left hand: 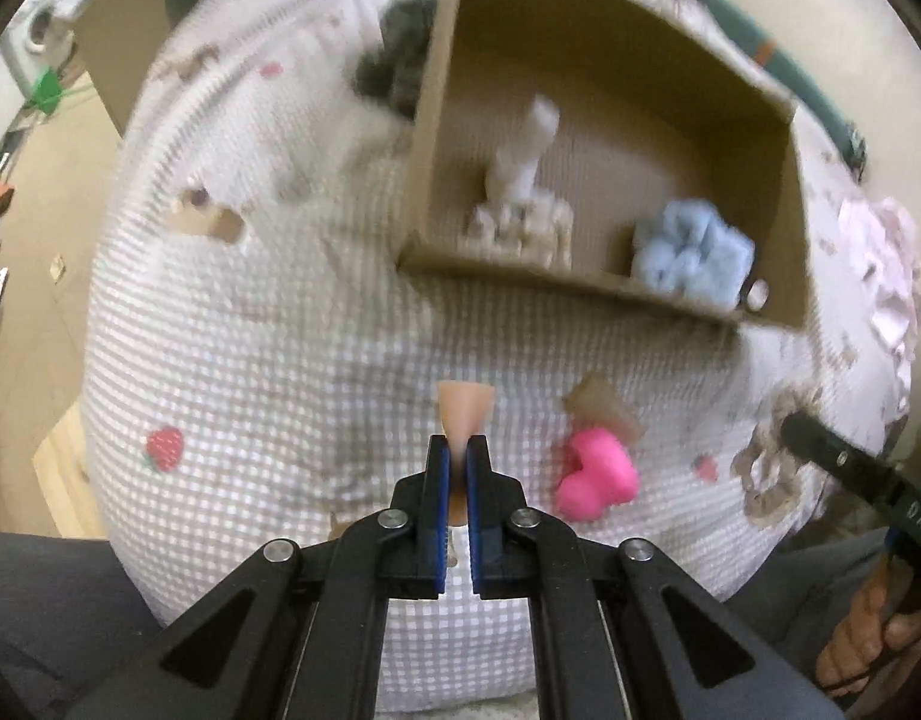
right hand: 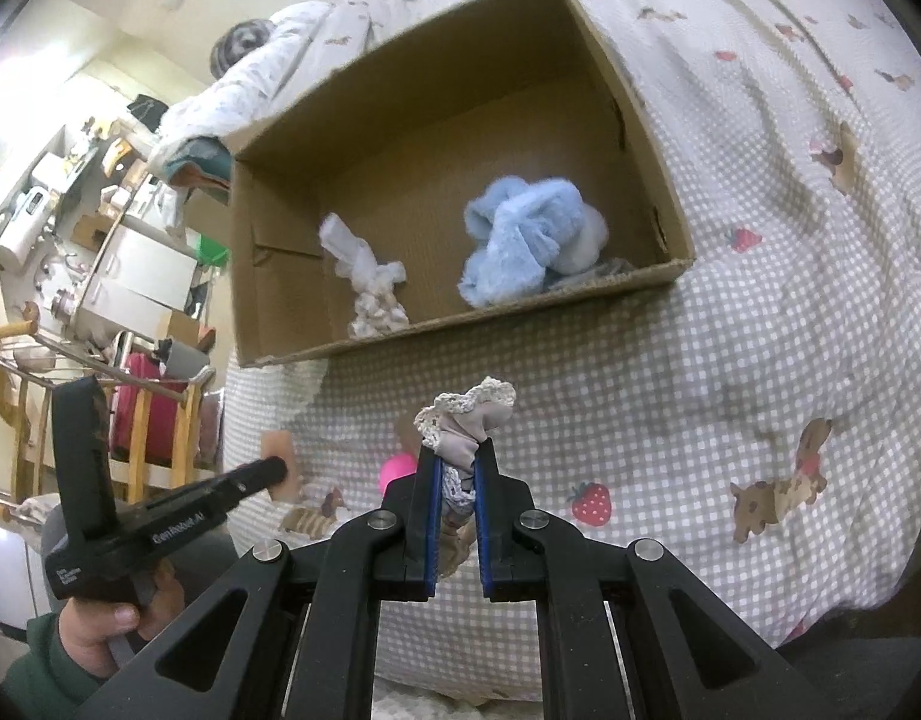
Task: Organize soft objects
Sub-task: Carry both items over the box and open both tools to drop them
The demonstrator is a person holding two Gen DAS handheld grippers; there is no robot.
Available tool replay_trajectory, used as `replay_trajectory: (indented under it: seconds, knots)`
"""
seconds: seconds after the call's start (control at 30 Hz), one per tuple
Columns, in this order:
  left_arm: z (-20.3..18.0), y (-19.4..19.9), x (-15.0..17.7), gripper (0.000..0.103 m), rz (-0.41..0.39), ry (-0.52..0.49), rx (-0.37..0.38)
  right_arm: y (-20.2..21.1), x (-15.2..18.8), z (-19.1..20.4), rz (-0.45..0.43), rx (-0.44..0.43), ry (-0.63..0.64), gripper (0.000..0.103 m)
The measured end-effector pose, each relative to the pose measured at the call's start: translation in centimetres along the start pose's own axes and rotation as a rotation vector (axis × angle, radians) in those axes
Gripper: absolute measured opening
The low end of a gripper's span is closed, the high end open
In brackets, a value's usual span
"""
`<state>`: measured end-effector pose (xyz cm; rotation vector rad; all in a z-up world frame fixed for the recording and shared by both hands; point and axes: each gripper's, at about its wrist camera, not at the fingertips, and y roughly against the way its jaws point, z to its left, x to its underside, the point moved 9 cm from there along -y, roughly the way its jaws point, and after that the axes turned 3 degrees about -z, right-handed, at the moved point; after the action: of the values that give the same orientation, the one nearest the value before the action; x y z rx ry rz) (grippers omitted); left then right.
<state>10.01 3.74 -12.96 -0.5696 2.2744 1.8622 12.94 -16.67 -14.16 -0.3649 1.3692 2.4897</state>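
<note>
The room behind me is cluttered: pale cabinets (right hand: 139, 276) loaded with small appliances, a wooden-railed frame (right hand: 34, 414) with a magenta cloth hanging inside it, and a tan floor (left hand: 37, 276) off the bed's side.

I work over a bed covered by a grey-and-white gingham quilt (right hand: 670, 420) printed with strawberries and brown dogs; it swells softly and creases near the far edge.

On the quilt sits an open brown cardboard box (right hand: 280, 324), well ahead of both my tools. Inside it lies a fluffy light-blue fabric bundle (right hand: 523, 240) towards one side, and apart from it a knotted white cloth with a lacy end (right hand: 367, 276) near the front wall.

My left hand-held gripper (left hand: 458, 450) is closed tight on a small peach-coloured soft piece (left hand: 465, 408), which flares out above the blue pads, lifted clear of the quilt. Just beside it, on the quilt, rests a bright pink rounded soft toy (left hand: 598, 477), touching a tan soft block (left hand: 607, 411) behind it.

My right hand-held gripper (right hand: 457, 462) is clamped on a grey fabric bundle trimmed with cream crochet lace (right hand: 466, 420), held above the quilt in front of the box.
</note>
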Motion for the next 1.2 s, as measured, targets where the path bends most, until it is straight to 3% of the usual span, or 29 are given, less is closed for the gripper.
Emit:
replay_trajectory:
  seconds: [0.17, 0.47, 0.9, 1.2]
  knots:
    - [-1.1, 4.9, -2.1, 0.005, -0.169, 0.005, 0.032, 3.1, -1.0, 2.2, -0.092, -0.083, 0.036, 0.011]
    - [-3.2, 9.6, -5.3, 0.005, -0.323, -0.025, 0.013, 5.9, -3.2, 4.4, -0.171, -0.082, 0.098, 0.011]
    - [-5.5, 9.4, -9.8, 0.005, -0.337, -0.069, 0.034, 6.3, -6.3, 5.5, -0.226, -0.094, 0.092, 0.011]
    - [-6.9, 6.9, -12.2, 0.005, -0.327, -0.142, 0.013, 5.8, -9.3, 5.2, -0.242, -0.045, 0.133, 0.011]
